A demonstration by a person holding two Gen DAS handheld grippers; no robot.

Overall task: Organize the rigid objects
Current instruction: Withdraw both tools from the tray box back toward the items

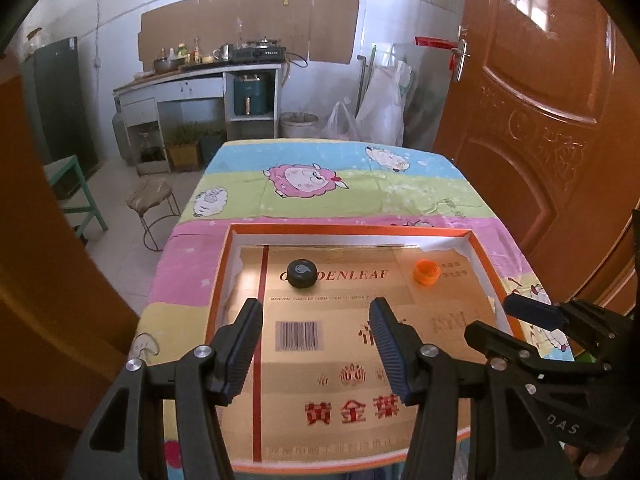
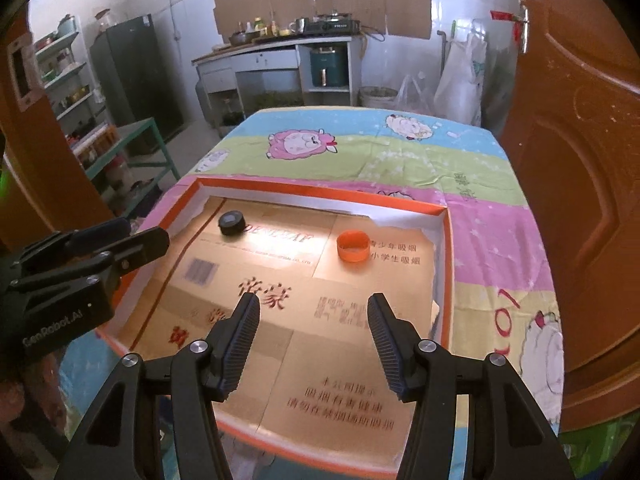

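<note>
A shallow orange-rimmed tray (image 1: 348, 229) (image 2: 320, 192) lined with gold cardboard lies on the table. Inside it, toward the far side, a black round cap (image 1: 303, 273) (image 2: 232, 222) sits at the left and an orange cap (image 1: 427, 271) (image 2: 353, 247), hollow side up, at the right. My left gripper (image 1: 316, 312) (image 2: 140, 232) hovers open over the tray's near left part, short of the black cap. My right gripper (image 2: 314, 304) (image 1: 496, 320) hovers open over the near right part, short of the orange cap. Neither gripper has anything between its fingers.
The table wears a striped cloth with cartoon sheep (image 1: 308, 180). A brown door (image 1: 540, 140) stands close along the right. A round stool (image 1: 152, 200) and a green frame table (image 2: 140, 140) stand on the left. A kitchen counter (image 1: 200, 76) and bags (image 1: 384, 96) line the far wall.
</note>
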